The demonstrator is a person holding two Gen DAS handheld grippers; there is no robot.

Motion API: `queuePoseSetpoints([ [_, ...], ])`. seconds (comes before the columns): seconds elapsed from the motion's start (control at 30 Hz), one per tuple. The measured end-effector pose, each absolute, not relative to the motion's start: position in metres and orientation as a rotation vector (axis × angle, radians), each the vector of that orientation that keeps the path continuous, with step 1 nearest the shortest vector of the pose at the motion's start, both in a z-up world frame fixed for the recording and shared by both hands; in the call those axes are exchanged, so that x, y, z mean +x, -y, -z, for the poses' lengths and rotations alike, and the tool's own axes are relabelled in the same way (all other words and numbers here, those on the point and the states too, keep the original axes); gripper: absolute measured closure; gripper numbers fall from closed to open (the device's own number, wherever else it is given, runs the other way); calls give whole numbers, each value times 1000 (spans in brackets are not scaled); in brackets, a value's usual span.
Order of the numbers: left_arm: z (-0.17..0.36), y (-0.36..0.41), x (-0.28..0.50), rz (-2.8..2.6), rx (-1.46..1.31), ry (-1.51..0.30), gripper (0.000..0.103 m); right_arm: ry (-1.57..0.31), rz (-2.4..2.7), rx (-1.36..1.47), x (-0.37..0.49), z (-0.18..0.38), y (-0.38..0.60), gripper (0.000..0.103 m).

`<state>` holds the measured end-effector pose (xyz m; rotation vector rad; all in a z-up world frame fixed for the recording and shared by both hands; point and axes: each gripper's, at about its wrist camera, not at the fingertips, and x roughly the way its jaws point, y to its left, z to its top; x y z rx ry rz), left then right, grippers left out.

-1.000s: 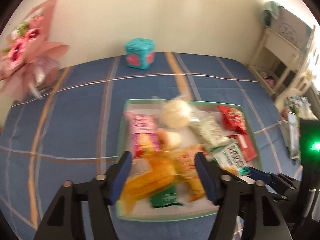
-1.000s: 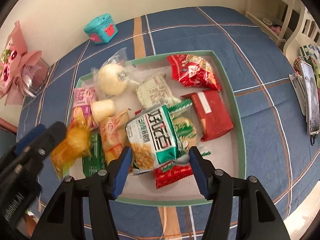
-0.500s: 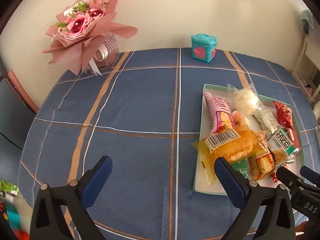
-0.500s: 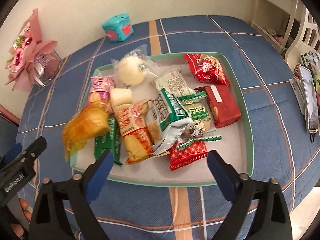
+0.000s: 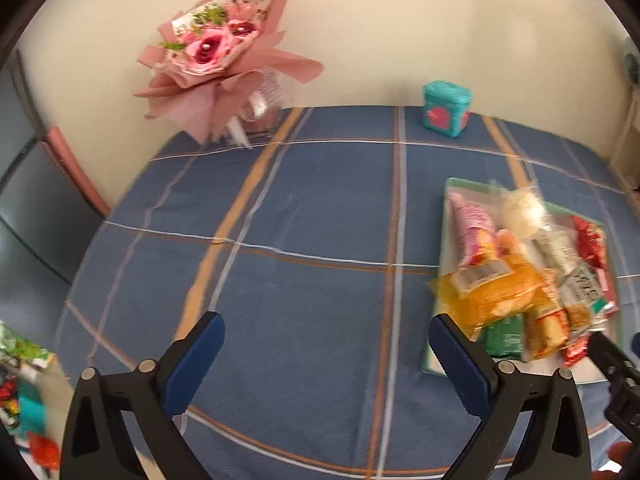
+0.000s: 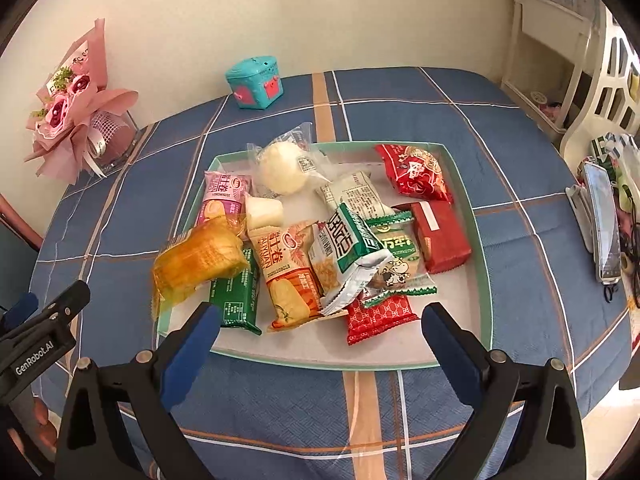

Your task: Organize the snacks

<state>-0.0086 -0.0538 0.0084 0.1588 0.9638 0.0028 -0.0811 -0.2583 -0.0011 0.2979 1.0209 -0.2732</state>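
Note:
A mint-green tray point(image 6: 486, 280) on the blue checked tablecloth holds a pile of snack packs. A yellow cake pack point(image 6: 200, 260) lies over its left rim, and a green-and-white pack point(image 6: 348, 248) rests on top of the middle. Around them are a pink pack point(image 6: 224, 196), a white bun point(image 6: 284, 168) and red packs point(image 6: 416, 174). My right gripper point(image 6: 320, 316) hangs open above the tray's near edge, nothing between its pads. My left gripper point(image 5: 325, 326) is open over bare cloth, left of the tray point(image 5: 434, 366) and the yellow pack point(image 5: 496, 292).
A pink bouquet point(image 5: 216, 60) and a teal box point(image 5: 446, 108) stand at the back by the wall. A phone on a stand point(image 6: 602, 220) sits at the table's right edge, with white furniture point(image 6: 600, 92) beyond. Blue cloth stretches left of the tray.
Both grippers opened wide. The yellow pack left my left gripper and the green-and-white pack left my right; both now lie in the tray. My left gripper swung left off the tray; the right drew back.

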Motion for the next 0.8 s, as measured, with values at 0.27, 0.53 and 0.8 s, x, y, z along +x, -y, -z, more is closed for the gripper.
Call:
queuePoseSetpoints([
  [0.27, -8, 55, -9, 24, 173, -971, 0, -1020, 271, 287, -80, 0, 255, 2],
  [0.53, -8, 55, -8, 20, 178, -963, 0, -1031, 265, 272, -77, 1, 250, 2],
  [0.8, -6, 56, -7, 30, 184, -969, 0, -1037, 267, 271, -76, 2, 250, 2],
])
